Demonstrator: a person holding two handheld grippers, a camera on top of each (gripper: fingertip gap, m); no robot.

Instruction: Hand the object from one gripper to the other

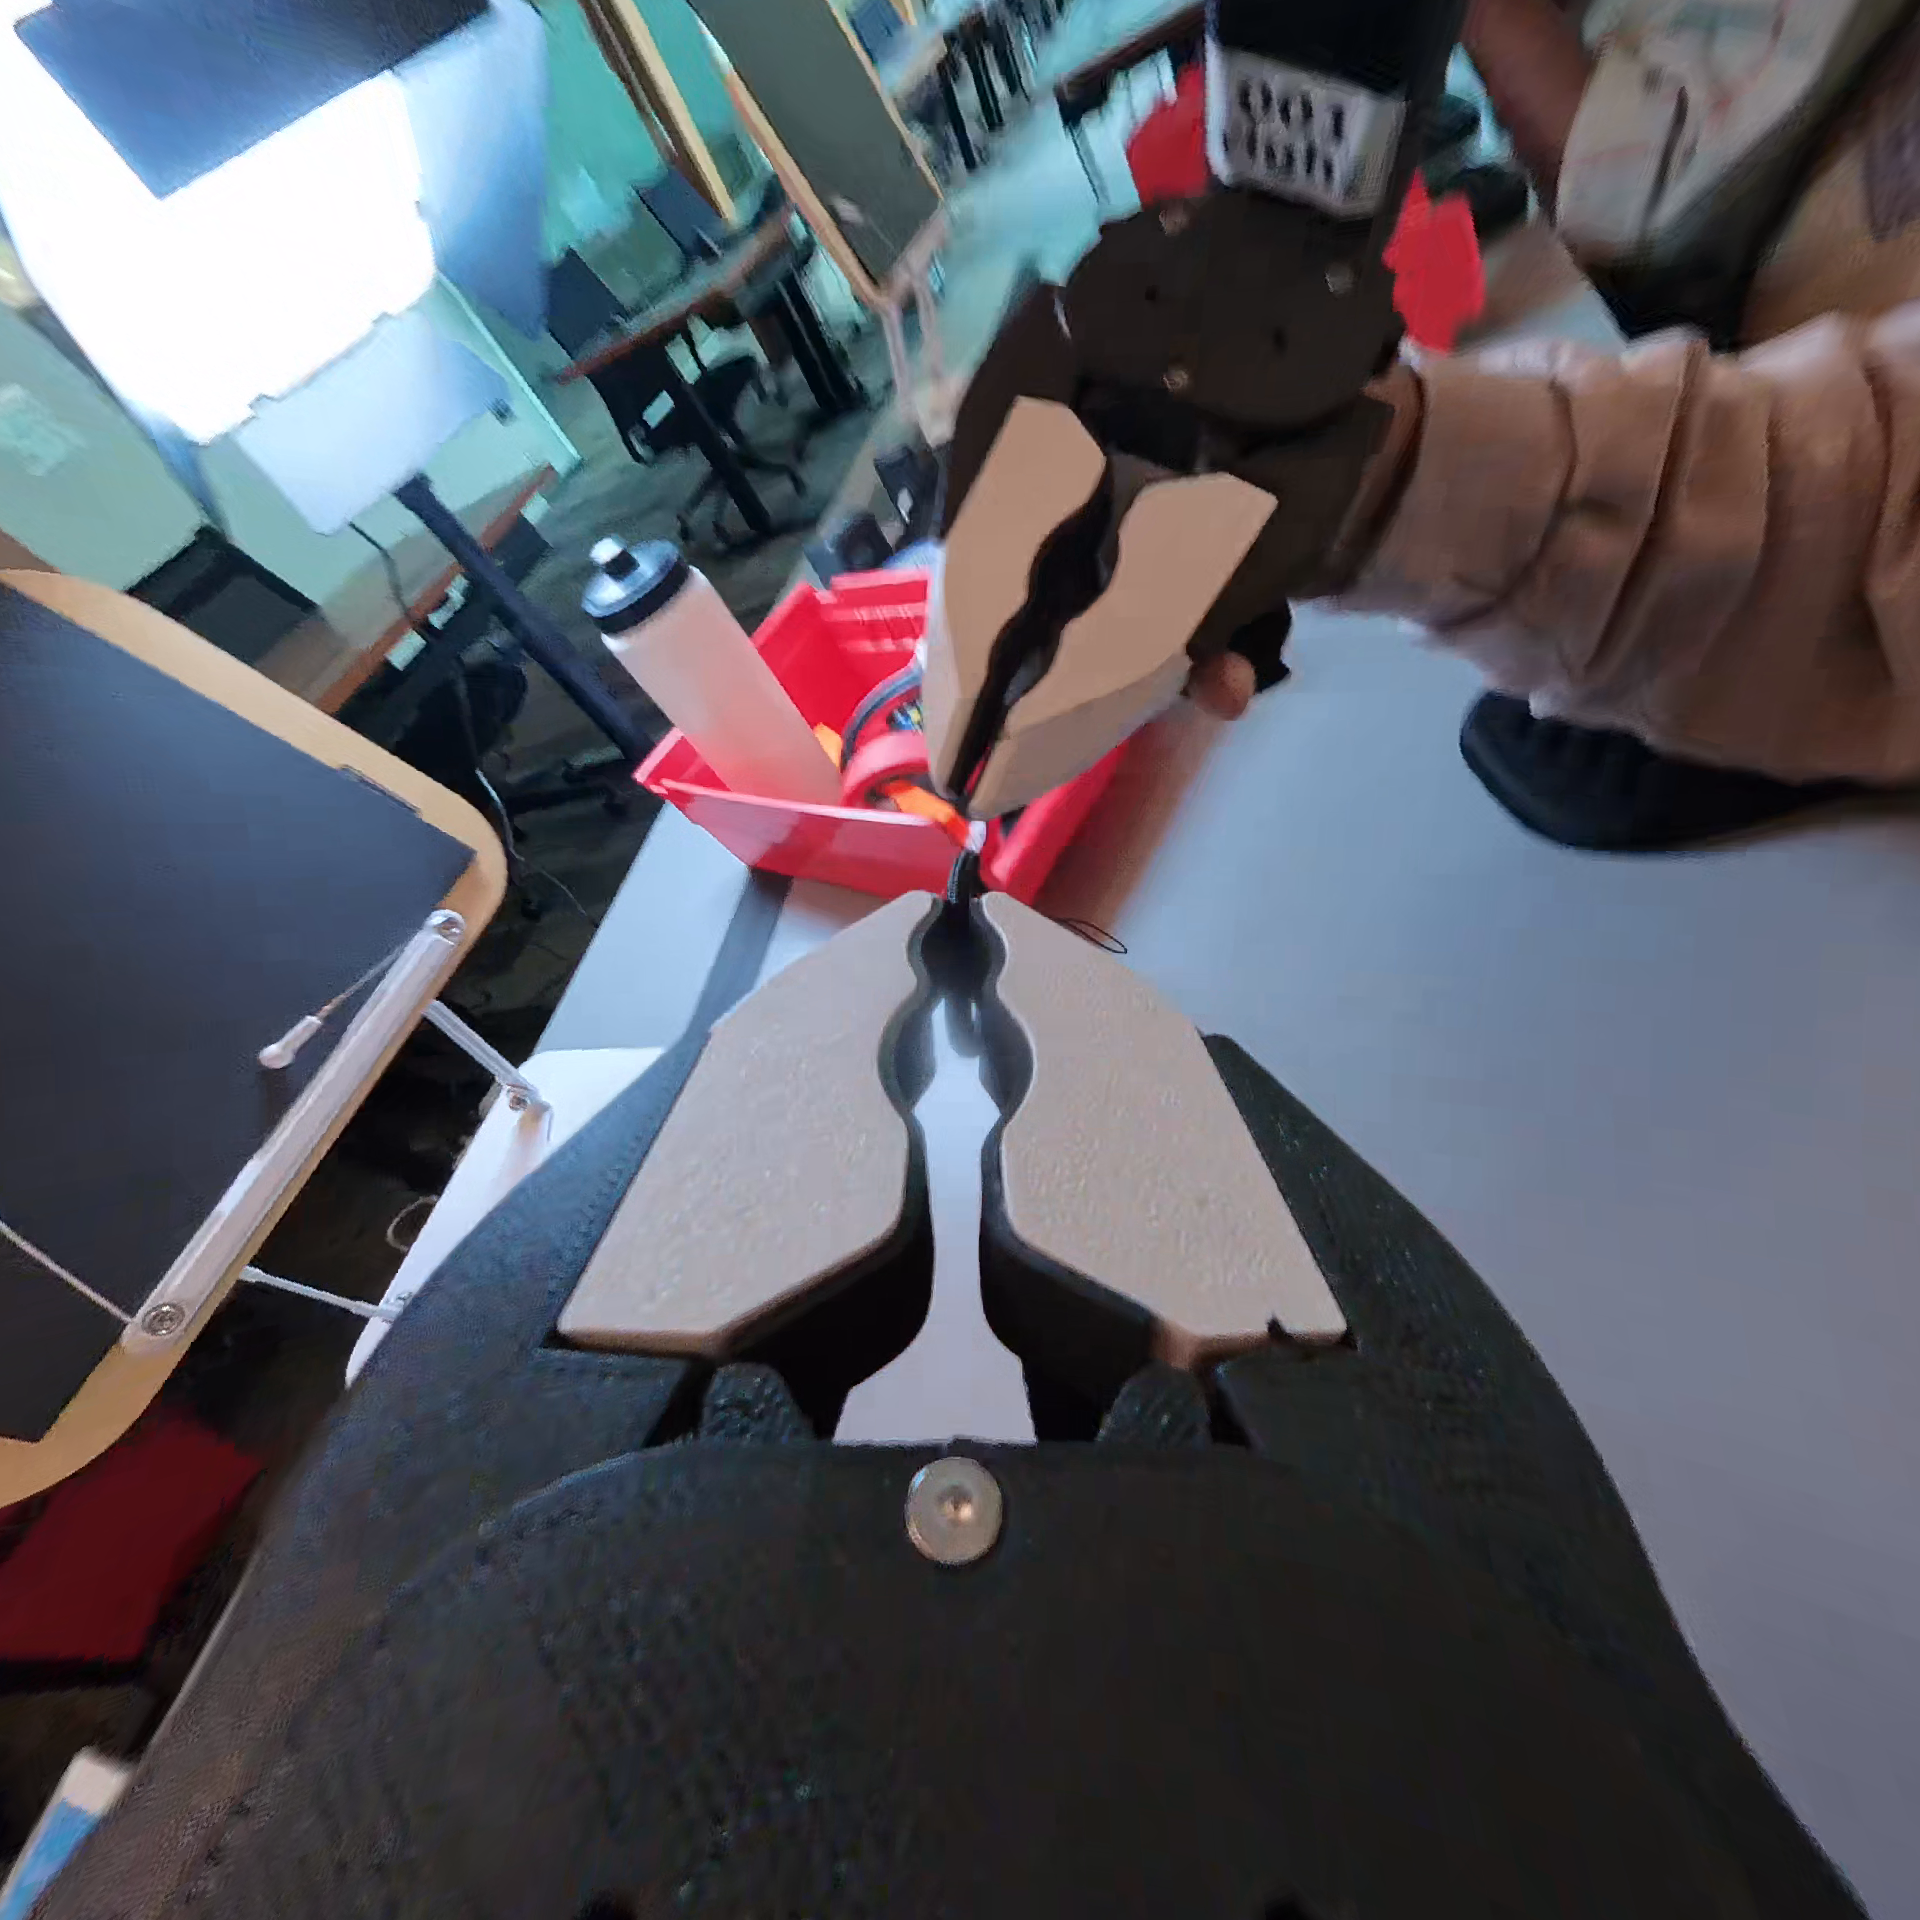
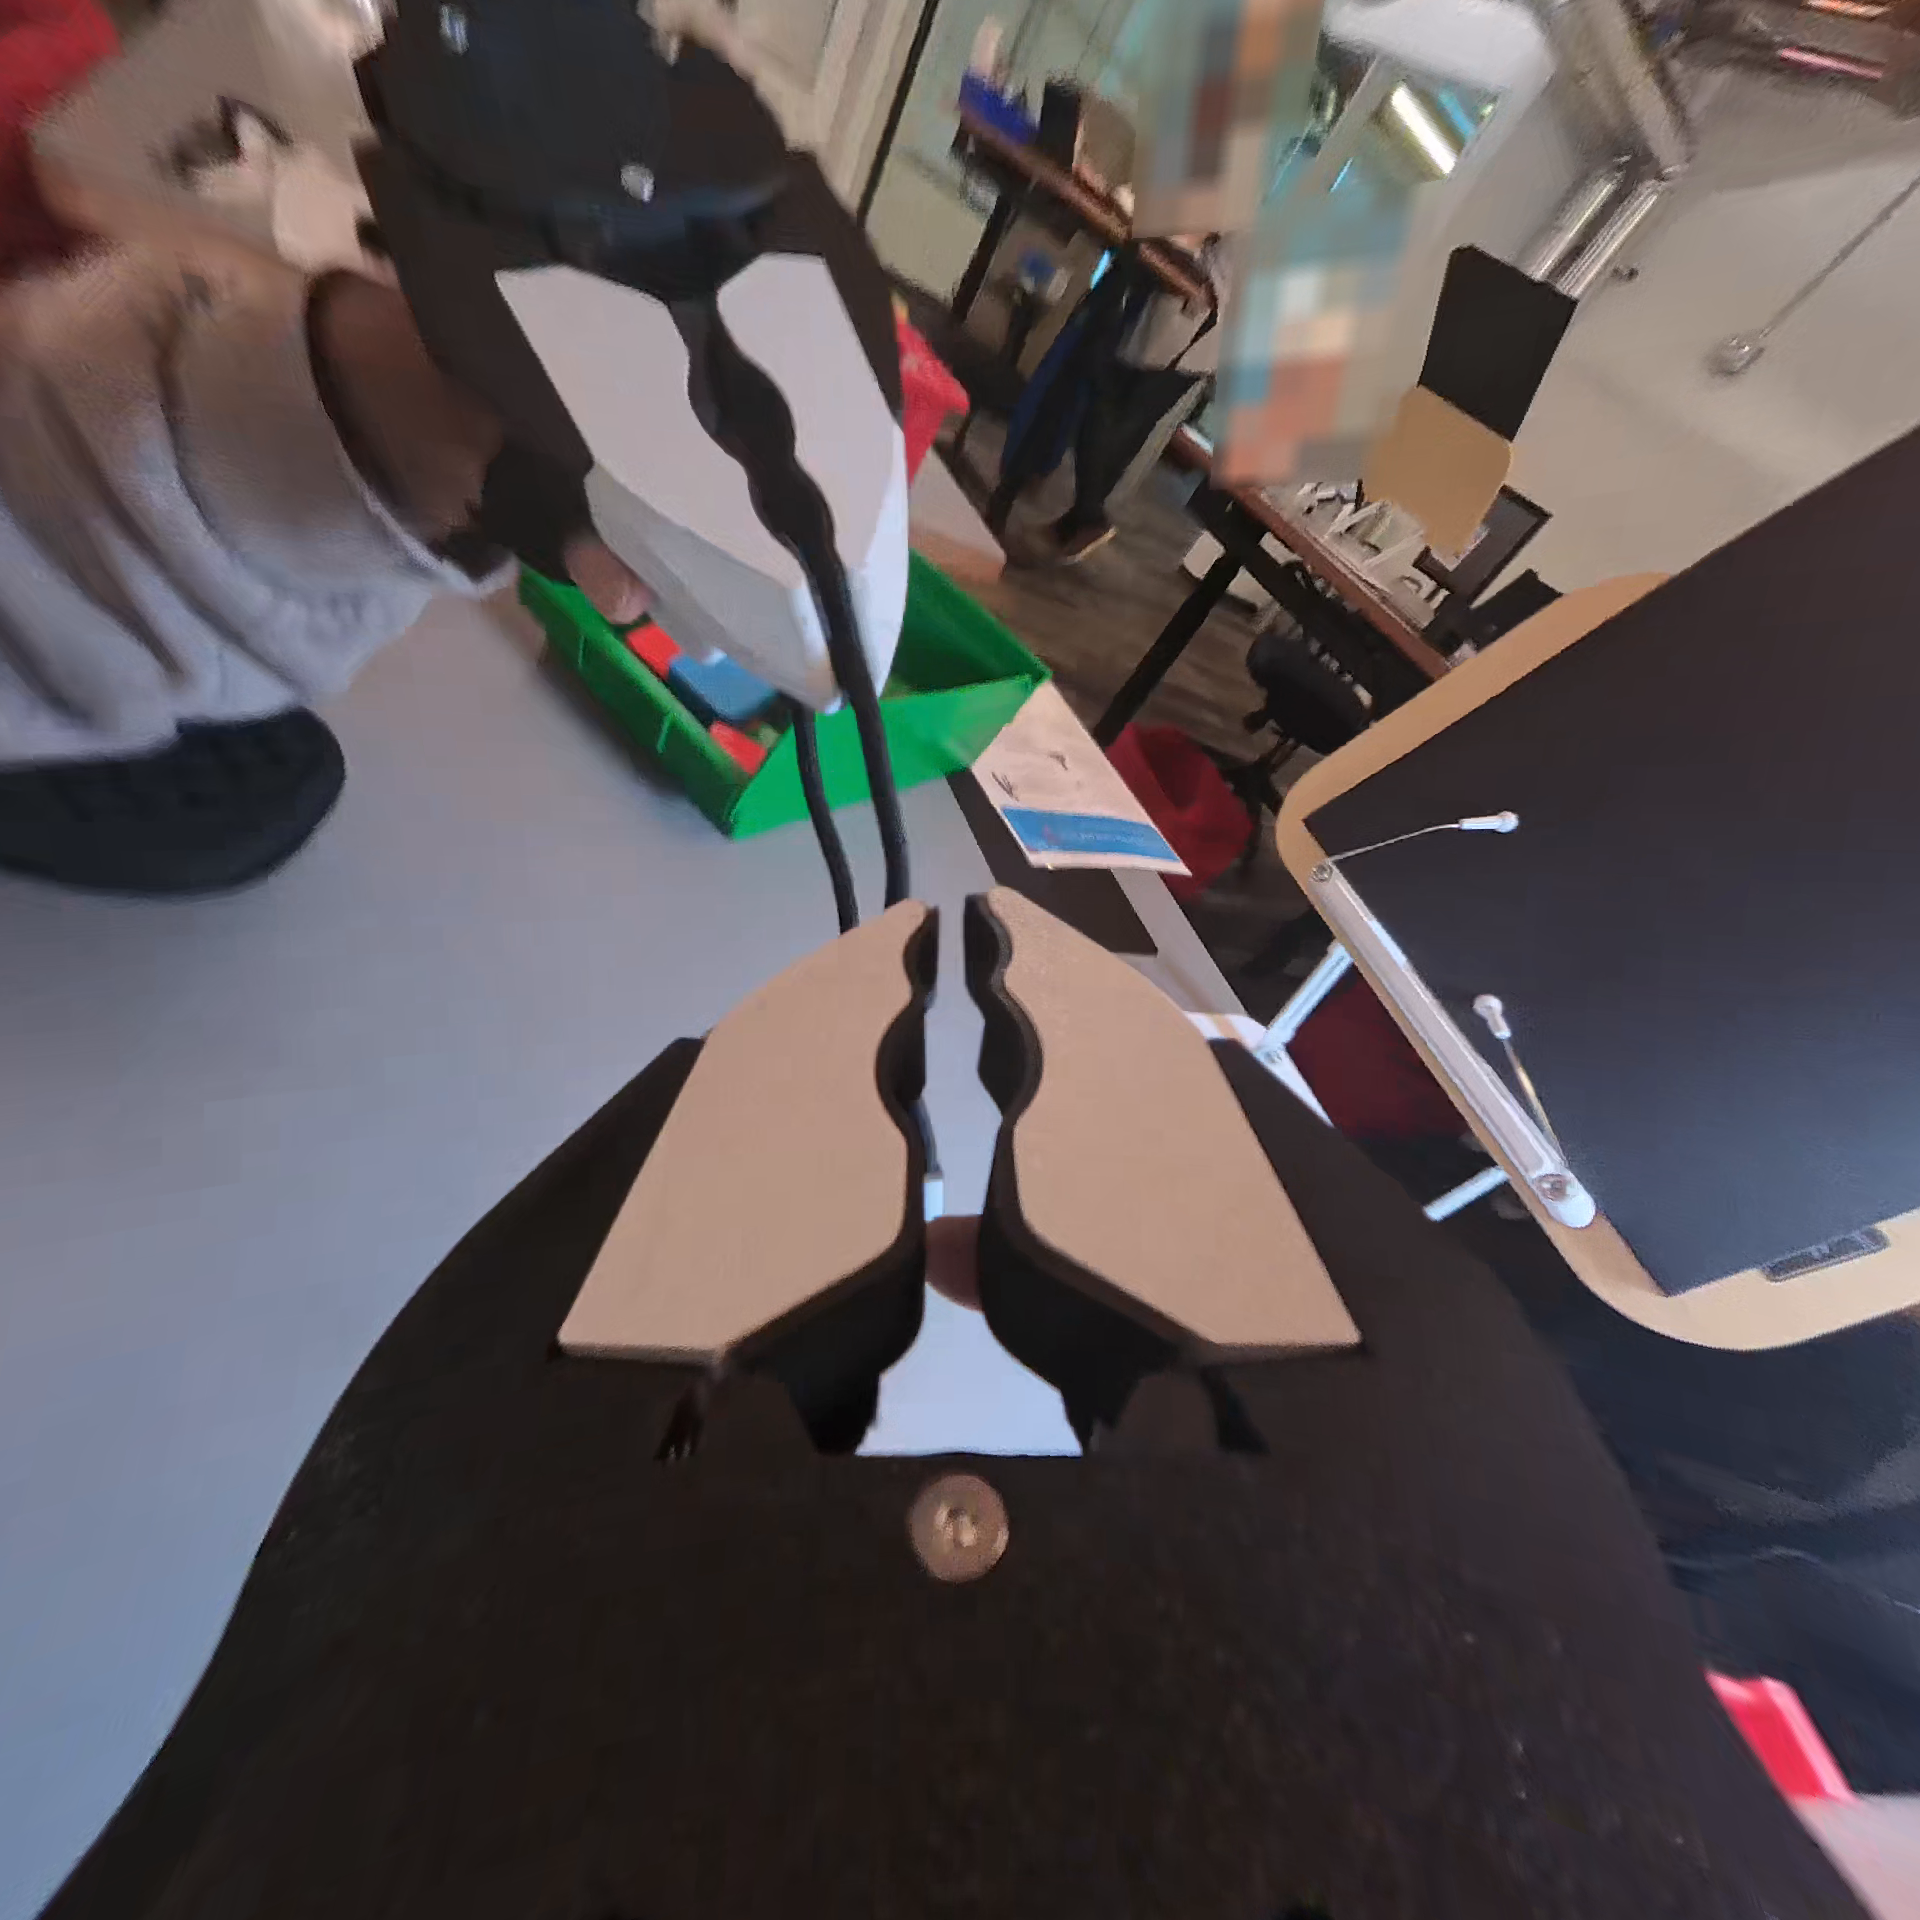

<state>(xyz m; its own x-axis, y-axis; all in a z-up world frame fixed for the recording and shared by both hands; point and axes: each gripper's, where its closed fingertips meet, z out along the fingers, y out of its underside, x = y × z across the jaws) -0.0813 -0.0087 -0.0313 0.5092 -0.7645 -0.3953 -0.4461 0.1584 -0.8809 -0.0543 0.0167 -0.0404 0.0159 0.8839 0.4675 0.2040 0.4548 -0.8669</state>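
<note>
Grey tabletop (image 1: 1455, 1091) lies below both grippers, meeting tip to tip above the red bin (image 1: 831, 831) — left gripper (image 1: 954, 914) and right gripper (image 2: 951, 909) each clamp the black cable (image 2: 883, 810), mid-handover, so it cannot drop.

glossy red plastic bin (image 1: 831, 831), matt grey tabletop (image 1: 1455, 1039)

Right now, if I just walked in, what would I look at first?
Probably the two tools meeting tip to tip above the grey table: the left gripper and right gripper both have their jaws closed on a black cable. Next, the bright bins behind: a red bin with a white bottle, and a green bin of coloured blocks.
</note>
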